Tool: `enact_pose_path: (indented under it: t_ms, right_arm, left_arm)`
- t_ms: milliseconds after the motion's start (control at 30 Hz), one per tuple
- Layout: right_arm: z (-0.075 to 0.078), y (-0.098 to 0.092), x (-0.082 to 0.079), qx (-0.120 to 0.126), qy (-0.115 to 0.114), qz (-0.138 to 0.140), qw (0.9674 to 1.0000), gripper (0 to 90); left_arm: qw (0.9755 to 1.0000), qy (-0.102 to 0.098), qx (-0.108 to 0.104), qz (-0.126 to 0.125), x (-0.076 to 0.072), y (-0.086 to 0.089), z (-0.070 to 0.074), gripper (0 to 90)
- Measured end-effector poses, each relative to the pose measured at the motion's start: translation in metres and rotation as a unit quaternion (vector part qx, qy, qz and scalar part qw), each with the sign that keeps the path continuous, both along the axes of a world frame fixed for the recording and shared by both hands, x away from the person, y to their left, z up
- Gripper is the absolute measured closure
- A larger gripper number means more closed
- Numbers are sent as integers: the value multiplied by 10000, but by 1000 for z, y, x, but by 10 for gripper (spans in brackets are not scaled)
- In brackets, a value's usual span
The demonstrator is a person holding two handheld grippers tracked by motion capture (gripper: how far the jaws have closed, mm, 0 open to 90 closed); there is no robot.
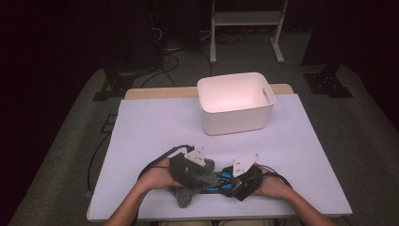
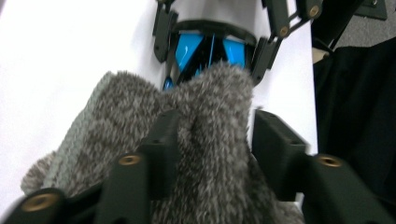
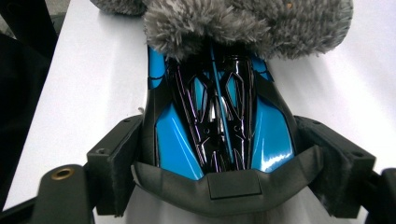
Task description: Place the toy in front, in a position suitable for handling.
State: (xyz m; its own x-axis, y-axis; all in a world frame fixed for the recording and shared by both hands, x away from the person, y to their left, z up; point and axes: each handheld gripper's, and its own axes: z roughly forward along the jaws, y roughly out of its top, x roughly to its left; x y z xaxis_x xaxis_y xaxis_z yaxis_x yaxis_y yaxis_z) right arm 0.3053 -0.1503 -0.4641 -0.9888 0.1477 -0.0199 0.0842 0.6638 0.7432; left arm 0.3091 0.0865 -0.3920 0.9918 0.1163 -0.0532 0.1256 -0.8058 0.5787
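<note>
Down at the near edge of the table [image 1: 155,122], both hands are busy over one small bundle. It's a blue and black toy car [image 3: 217,126] with a glossy shell, bright blue side panels and a black web pattern along the top, and its far end is tucked into a fuzzy grey sock [image 2: 205,135]. The sock is a mottled grey knit, woolly, with a ribbed cuff showing in the left gripper view and a shaggy, fluffy look in the right gripper view. From the high view the sock lies bunched between the two hands, with the car poking out toward the person's right.

Now the right gripper [image 3: 219,154]: its jaws are pressed in on both flanks of the car's near end, a firm pinch, pads tight against the shell.

The left gripper [image 2: 210,140] has the sock running up between its jaws. They stand partly spread; the left-hand jaw lies against the knit, and the right-hand one sits just at the fabric's edge. I can't tell whether it is really squeezing.

Farther back, well apart from the hands, a white bin [image 1: 235,103] stands on the table's far side.
</note>
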Motion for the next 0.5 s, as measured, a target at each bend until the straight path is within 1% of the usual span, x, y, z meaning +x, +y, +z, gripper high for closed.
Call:
enact_pose_path:
  t_ms: [67, 100, 133, 167, 267, 367, 433, 467, 500]
  right_arm:
    - [0, -1, 0, 54, 50, -21, 10000, 200]
    - [1, -3, 1, 99, 105, -33, 9999, 201]
    - [1, -4, 2, 145, 156, -28, 9998, 202]
    - [1, -6, 2, 153, 182, -38, 9997, 202]
    - [2, -13, 0, 168, 174, -85, 9997, 202]
    - [3, -20, -4, 262, 215, -187, 9993, 201]
    - [2, -24, -7, 275, 211, -261, 9991, 218]
    - [2, -25, -7, 299, 183, -275, 9990, 230]
    - [2, -26, -7, 295, 202, -300, 9989, 230]
  left_arm:
    - [10000, -19, 90, -29, 0, -2, -5, 681]
    - [9999, -30, 107, -61, -1, -2, -7, 721]
    - [9999, -34, 113, -76, -1, -2, -8, 738]
    - [9999, -44, 82, -79, -1, -2, -9, 744]
    - [9999, -61, 102, -117, -3, -1, -8, 745]
    - [9998, -43, 102, -156, -4, 1, -9, 745]
    - [9998, -57, 99, -181, -4, 1, -9, 745]
    - [9998, -39, 55, -188, -4, -2, -8, 745]
    - [9998, -40, 46, -203, -4, -3, -8, 745]
